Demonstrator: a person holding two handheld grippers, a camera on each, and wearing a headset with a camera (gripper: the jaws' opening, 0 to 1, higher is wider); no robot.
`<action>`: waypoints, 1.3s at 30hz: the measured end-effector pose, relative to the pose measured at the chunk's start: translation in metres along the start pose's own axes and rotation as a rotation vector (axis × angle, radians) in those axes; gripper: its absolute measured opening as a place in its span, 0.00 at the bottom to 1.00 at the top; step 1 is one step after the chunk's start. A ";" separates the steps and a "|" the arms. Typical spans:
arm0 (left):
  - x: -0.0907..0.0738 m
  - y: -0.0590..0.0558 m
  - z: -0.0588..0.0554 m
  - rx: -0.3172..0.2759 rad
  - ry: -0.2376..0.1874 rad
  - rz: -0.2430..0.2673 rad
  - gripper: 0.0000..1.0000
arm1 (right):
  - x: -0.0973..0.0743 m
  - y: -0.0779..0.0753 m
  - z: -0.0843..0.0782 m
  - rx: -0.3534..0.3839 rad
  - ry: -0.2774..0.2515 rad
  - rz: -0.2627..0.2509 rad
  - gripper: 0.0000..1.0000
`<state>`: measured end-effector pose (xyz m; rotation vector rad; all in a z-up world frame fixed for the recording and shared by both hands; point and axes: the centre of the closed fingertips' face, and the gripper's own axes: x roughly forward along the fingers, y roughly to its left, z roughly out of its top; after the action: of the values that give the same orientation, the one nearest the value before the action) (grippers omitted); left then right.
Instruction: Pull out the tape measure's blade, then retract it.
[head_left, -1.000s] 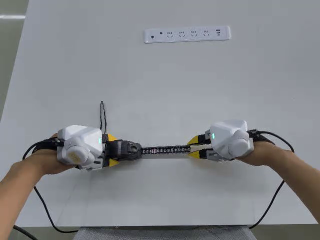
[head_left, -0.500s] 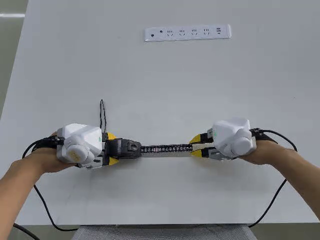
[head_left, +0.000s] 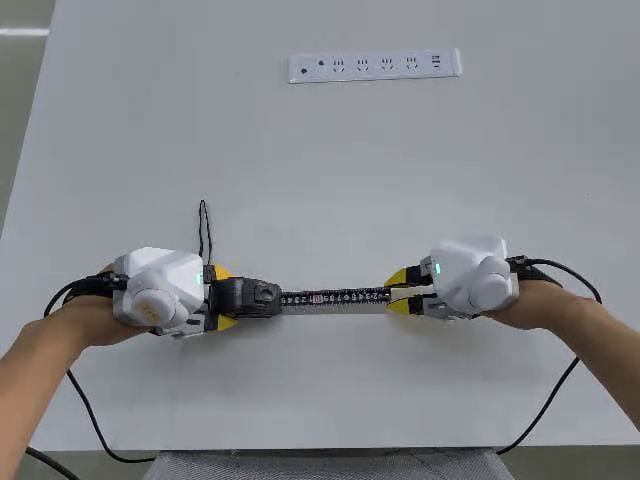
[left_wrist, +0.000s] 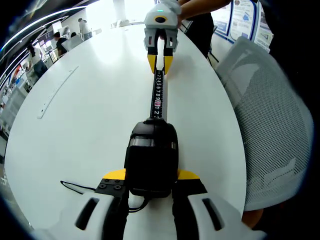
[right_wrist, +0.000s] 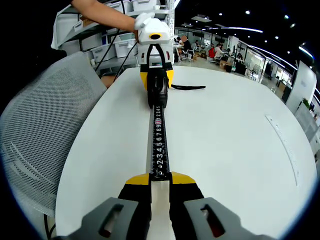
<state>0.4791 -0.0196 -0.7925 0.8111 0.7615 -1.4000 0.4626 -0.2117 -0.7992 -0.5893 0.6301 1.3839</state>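
Here, near the front edge of a white table (head_left: 320, 160), my left gripper (head_left: 224, 298) clamps the black tape measure (head_left: 252, 298) by its case, while my right gripper (head_left: 399, 292) pinches the tip of the blade (head_left: 335, 297), drawn part way out between them. To pull well, I judge, the right gripper should draw straight along the blade's line, level, the case held firm, so nothing twists or slips. A power strip (head_left: 375, 66) lies well apart at the far side, a thin black strap (head_left: 205, 230) trails from the case, and a mesh chair (left_wrist: 270, 115) stands beside the table. The pull path looks free.
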 end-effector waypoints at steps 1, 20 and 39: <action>0.000 0.000 0.000 0.000 0.000 0.000 0.29 | 0.000 0.000 -0.001 0.001 0.001 0.000 0.10; 0.000 -0.001 0.000 0.001 0.005 -0.001 0.29 | -0.006 0.001 -0.007 0.007 0.007 -0.002 0.10; 0.000 0.000 0.000 0.004 0.013 -0.002 0.29 | -0.011 0.001 -0.015 0.010 0.017 -0.005 0.10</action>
<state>0.4791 -0.0200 -0.7927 0.8230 0.7701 -1.3999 0.4602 -0.2300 -0.8024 -0.5949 0.6491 1.3718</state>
